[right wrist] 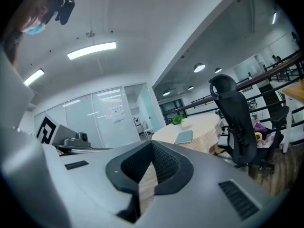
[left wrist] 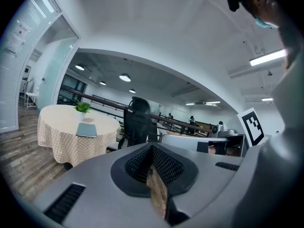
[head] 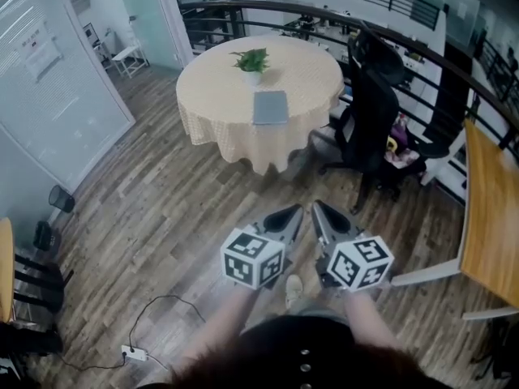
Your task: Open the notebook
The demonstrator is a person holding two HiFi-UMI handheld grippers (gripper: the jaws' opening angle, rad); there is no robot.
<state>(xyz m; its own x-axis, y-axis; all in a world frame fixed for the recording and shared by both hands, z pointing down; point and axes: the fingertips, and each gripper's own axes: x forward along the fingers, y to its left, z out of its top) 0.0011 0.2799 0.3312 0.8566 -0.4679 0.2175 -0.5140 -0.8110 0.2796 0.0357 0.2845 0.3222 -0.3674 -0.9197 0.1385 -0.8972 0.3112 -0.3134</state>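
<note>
A closed grey-blue notebook [head: 270,108] lies flat on a round table with a checked cream cloth [head: 308,79], beside a small potted plant [head: 251,61]. The table stands well ahead of me across the wooden floor. My left gripper [head: 293,211] and right gripper [head: 318,209] are held side by side near my body, both pointing at the table, jaws shut and empty. The left gripper view shows its shut jaws [left wrist: 152,147] with the notebook [left wrist: 87,129] far off to the left. In the right gripper view the notebook [right wrist: 184,137] lies beyond the shut jaws [right wrist: 153,144].
A black office chair [head: 373,112] stands right of the round table. A wooden tabletop [head: 491,209] juts in at the right. A power strip with cable [head: 134,352] lies on the floor at the lower left, near dark chairs [head: 36,282]. Glass partition left; railing behind.
</note>
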